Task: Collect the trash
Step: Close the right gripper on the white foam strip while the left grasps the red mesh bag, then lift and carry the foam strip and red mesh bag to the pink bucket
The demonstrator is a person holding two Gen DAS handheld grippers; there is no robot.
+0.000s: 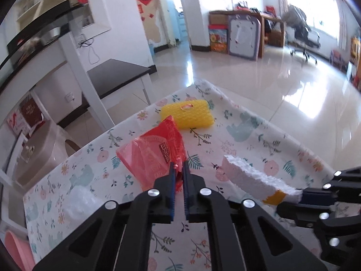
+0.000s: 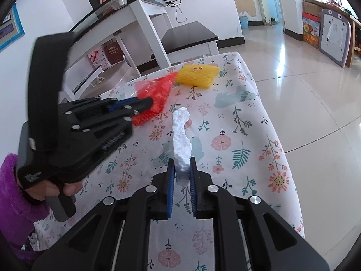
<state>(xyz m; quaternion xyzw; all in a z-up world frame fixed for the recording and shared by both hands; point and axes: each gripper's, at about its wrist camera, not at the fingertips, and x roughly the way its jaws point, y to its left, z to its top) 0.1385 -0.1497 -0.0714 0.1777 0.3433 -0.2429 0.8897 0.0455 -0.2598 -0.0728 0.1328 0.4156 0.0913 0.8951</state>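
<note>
Where it lies: red plastic bag (image 1: 155, 155) crumpled on bench (image 1: 248, 135), left gripper (image 1: 179, 176) jaws clamped on its near edge.
Foam: white foam strip (image 2: 181, 140) pinched in right gripper (image 2: 182, 174), long axis pointing away along the fingers.
Beyond: yellow mesh pad (image 1: 187, 114) just behind bag.
Aside: clear wrap (image 1: 79, 201) left.
</note>
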